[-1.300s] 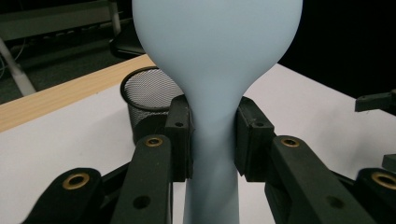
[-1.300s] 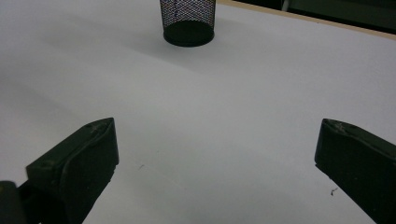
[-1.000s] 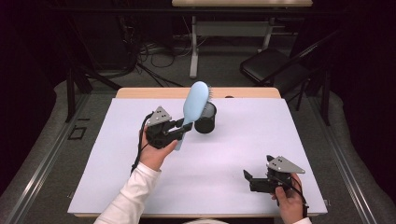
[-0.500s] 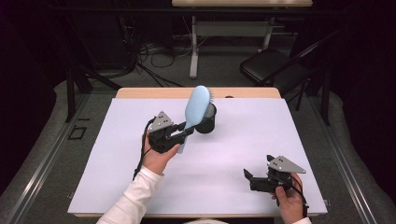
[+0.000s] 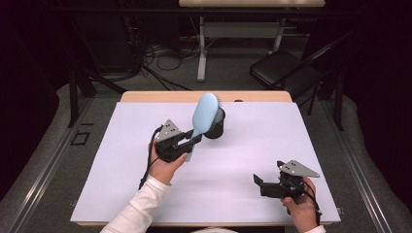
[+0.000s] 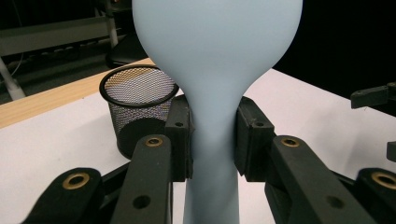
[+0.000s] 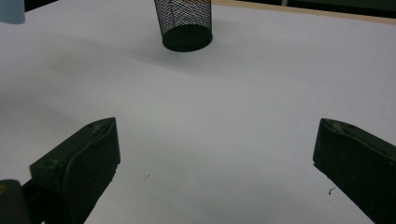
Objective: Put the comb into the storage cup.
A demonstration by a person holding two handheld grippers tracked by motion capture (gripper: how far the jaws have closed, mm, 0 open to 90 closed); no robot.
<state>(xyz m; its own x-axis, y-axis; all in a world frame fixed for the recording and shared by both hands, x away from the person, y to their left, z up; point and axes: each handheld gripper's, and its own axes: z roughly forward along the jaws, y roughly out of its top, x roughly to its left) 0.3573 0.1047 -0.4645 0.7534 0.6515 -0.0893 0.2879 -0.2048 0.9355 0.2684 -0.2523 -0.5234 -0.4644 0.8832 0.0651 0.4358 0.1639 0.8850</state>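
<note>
So I've got the light blue hairbrush (image 5: 204, 115) clamped by its handle in my left gripper (image 5: 190, 143), both pads squeezing the narrow neck just below the head, which is the only spot slim enough to pinch without it slipping. I'm holding it tilted with the head up and the handle end down, lifted off the table just in front of the black mesh cup (image 5: 214, 124). From above, the brush head overlaps the cup's near rim, so I'd guess it's meant to stand in there. My right gripper (image 5: 266, 186) is parked well away from the cup, down at the near edge of the white table (image 5: 252, 155), jaws spread wide with nothing between them, basically keeping out of the way.
</note>
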